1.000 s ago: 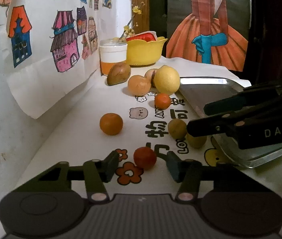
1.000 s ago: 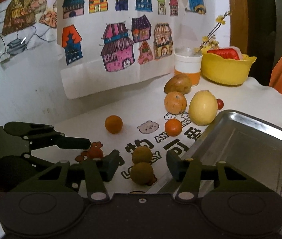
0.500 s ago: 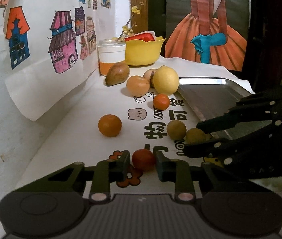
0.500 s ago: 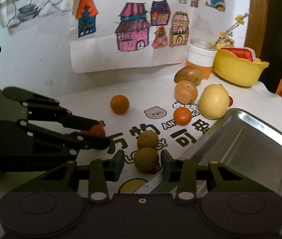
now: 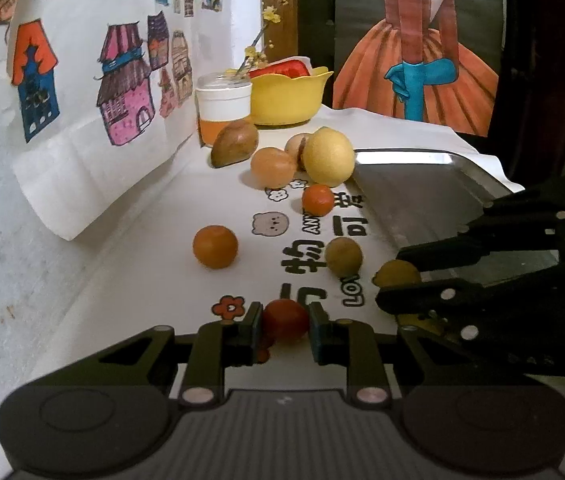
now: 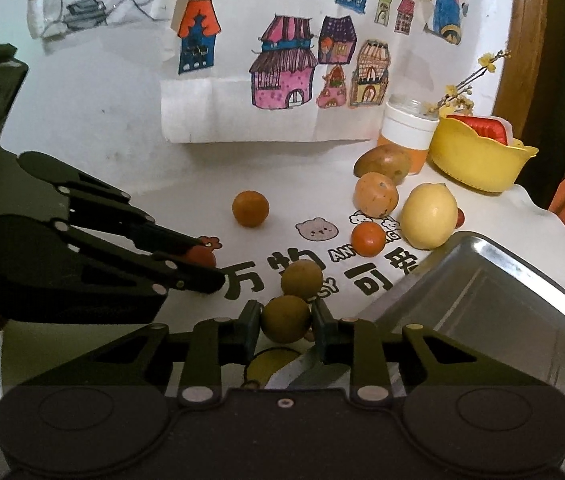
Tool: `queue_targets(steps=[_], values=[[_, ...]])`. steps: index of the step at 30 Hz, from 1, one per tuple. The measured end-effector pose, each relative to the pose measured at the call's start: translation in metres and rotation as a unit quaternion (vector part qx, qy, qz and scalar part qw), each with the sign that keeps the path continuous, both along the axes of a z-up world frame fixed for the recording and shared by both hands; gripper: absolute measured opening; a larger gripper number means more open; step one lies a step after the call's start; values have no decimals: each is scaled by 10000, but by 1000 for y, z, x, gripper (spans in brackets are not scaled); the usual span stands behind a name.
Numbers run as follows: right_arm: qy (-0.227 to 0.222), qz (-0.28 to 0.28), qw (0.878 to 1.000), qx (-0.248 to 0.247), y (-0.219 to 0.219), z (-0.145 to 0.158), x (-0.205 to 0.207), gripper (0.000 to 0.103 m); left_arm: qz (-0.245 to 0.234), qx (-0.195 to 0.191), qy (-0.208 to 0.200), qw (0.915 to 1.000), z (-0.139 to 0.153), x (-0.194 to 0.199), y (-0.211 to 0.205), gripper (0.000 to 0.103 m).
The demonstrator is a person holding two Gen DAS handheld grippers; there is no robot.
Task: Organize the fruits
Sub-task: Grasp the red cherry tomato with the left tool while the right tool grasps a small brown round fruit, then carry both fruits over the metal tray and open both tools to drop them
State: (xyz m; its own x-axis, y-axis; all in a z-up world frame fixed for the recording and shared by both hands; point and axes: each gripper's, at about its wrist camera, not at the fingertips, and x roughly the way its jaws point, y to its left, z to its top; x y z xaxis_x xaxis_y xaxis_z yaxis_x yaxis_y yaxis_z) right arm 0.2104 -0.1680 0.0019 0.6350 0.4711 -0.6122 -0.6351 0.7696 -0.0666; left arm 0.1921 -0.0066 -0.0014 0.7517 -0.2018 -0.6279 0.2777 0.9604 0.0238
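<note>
On the white table [image 5: 130,264], the left gripper [image 5: 281,322] pinches a red fruit [image 5: 285,320], the right gripper [image 6: 286,320] an olive fruit [image 6: 285,319]; red packets [image 6: 482,127] fill the yellow bowl [image 6: 478,160].

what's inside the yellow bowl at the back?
The yellow bowl holds a red packet-like item poking above the rim, with something white at its edge. The bowl wall hides anything lower, so the rest of its contents cannot be seen.
</note>
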Motion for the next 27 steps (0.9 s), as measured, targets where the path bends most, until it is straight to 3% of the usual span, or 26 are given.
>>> queue_targets(steps=[17, 27], values=[[-161, -837, 9957, 358, -82, 32, -75, 30, -573, -304, -143, 9978, 28, -38, -57, 26], [-637, -1453, 9868, 336, -140, 74, -115, 30, -873, -456, -628, 9932, 63, -53, -93, 26]])
